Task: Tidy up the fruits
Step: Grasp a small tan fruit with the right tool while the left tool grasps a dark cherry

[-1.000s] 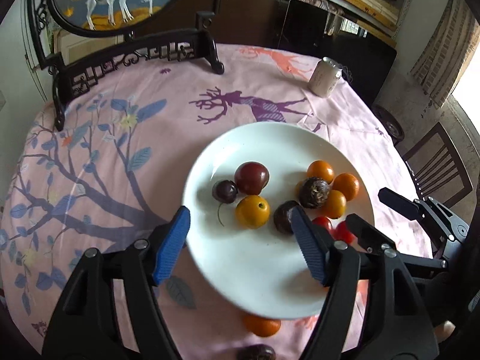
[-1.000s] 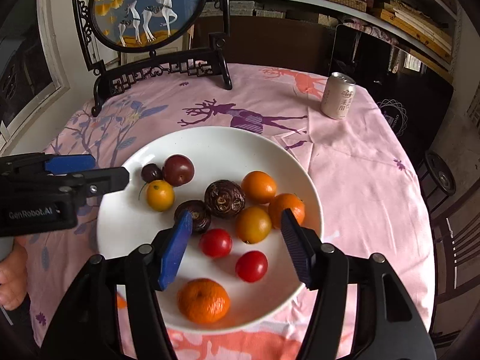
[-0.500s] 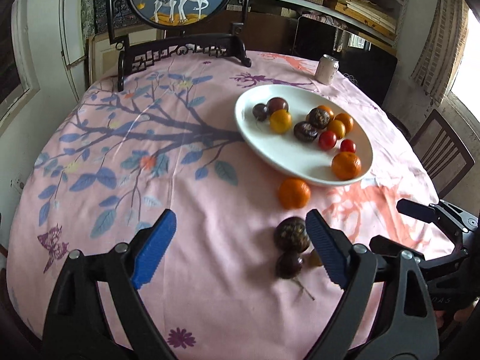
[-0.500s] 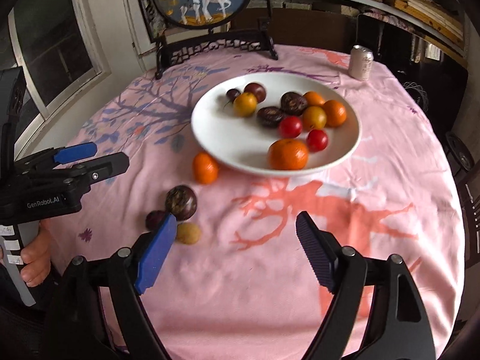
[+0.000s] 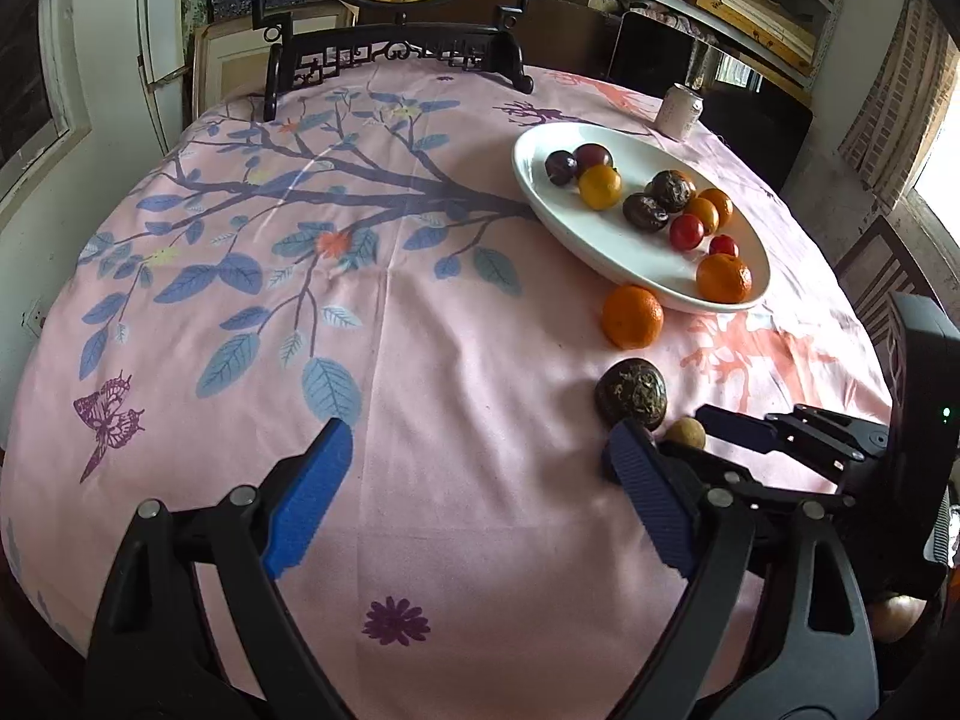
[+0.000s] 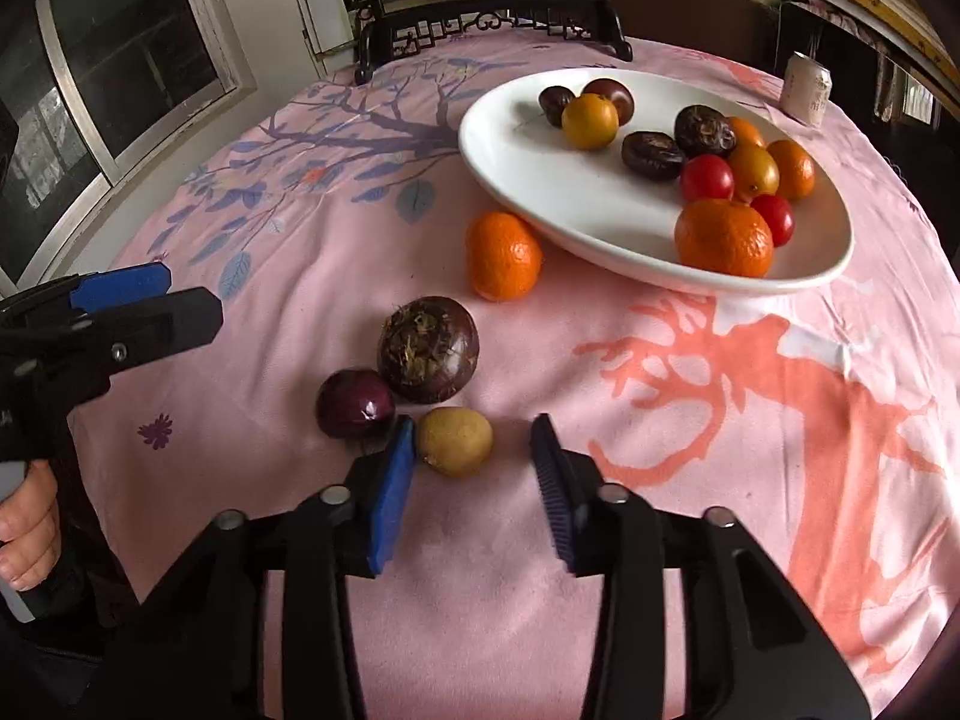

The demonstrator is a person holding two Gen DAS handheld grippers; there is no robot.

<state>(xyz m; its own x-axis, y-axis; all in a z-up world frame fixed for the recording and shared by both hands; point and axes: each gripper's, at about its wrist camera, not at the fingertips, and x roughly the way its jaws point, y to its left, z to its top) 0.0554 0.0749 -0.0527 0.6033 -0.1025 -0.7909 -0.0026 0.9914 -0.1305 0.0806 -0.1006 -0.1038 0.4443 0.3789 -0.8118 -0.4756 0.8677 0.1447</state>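
Right gripper: jaws apart, nothing held, low over the tablecloth. Small yellow fruit: on the cloth just ahead of the jaw gap, touching or nearly touching the left pad; judged to be the next pick.

Purple plum: just outside the left pad. Dark round fruit: directly beyond the yellow one, close to both. Tangerine: farther ahead, against the rim of the plate, where the other fruit is gathered.

Left gripper: jaws wide apart, empty, over bare cloth, the loose fruit to its right.

Handling advice: the right gripper is best shifted slightly left and forward until the yellow fruit is centred between the pads, then closed gently. The plum may be nudged by the left pad; round fruit is expected to roll.
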